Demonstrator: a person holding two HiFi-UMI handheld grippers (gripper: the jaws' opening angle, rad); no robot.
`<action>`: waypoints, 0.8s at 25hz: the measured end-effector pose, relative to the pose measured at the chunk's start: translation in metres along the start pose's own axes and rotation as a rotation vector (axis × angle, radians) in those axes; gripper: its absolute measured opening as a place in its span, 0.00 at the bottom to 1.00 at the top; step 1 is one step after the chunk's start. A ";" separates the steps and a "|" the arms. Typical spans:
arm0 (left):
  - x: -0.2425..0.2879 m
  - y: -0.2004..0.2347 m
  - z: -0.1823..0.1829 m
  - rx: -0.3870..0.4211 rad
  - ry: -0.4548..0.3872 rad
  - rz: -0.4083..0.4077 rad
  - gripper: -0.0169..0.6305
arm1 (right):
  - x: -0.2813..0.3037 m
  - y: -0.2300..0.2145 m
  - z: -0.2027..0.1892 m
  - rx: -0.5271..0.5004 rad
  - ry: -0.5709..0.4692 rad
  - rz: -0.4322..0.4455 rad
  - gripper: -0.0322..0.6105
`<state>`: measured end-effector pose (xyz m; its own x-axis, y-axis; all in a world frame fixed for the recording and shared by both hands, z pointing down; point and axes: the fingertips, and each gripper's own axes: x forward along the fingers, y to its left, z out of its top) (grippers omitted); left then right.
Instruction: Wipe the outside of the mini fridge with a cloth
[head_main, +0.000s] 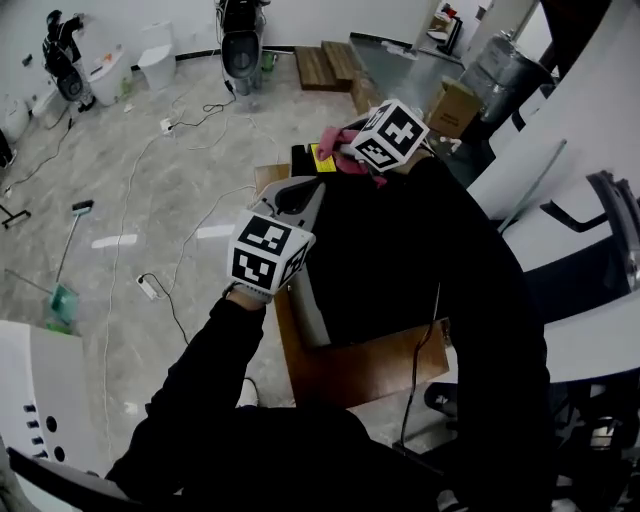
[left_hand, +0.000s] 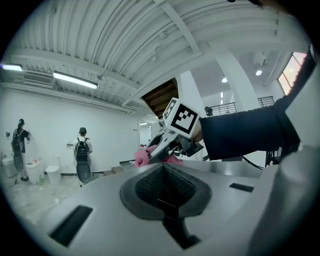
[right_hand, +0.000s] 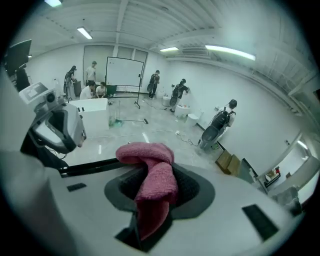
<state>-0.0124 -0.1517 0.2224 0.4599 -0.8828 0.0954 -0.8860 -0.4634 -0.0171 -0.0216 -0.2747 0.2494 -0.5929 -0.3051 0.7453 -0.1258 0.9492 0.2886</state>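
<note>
My right gripper (right_hand: 150, 222) pinching a crumpled pink terry cloth (right_hand: 156, 187) at upper centre of the head view, my left gripper (left_hand: 165, 202) pressed together on nothing, black boxy mini fridge (head_main: 345, 280) just below at centre

The sleeves (head_main: 215, 350) are black. A white cube (head_main: 268, 255) with black squares sits at 9 o'clock, a second cube (head_main: 388, 133) at 1 o'clock.

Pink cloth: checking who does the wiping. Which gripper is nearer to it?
Right. The right gripper has the pink cloth clamped in its jaws; the left gripper sits apart, behind it, jaws shut and empty.
</note>
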 end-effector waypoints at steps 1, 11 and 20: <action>0.001 0.003 -0.003 -0.004 0.003 0.010 0.04 | 0.014 -0.007 -0.003 0.009 0.010 0.008 0.26; 0.000 0.016 -0.036 -0.027 0.058 0.053 0.04 | 0.061 -0.005 -0.016 0.016 0.014 0.063 0.23; -0.031 -0.001 -0.038 -0.049 0.057 -0.013 0.04 | 0.023 0.069 -0.026 0.009 0.079 0.105 0.23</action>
<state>-0.0279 -0.1205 0.2576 0.4687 -0.8703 0.1515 -0.8824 -0.4694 0.0336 -0.0232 -0.2187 0.3020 -0.5391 -0.2085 0.8160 -0.0731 0.9768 0.2013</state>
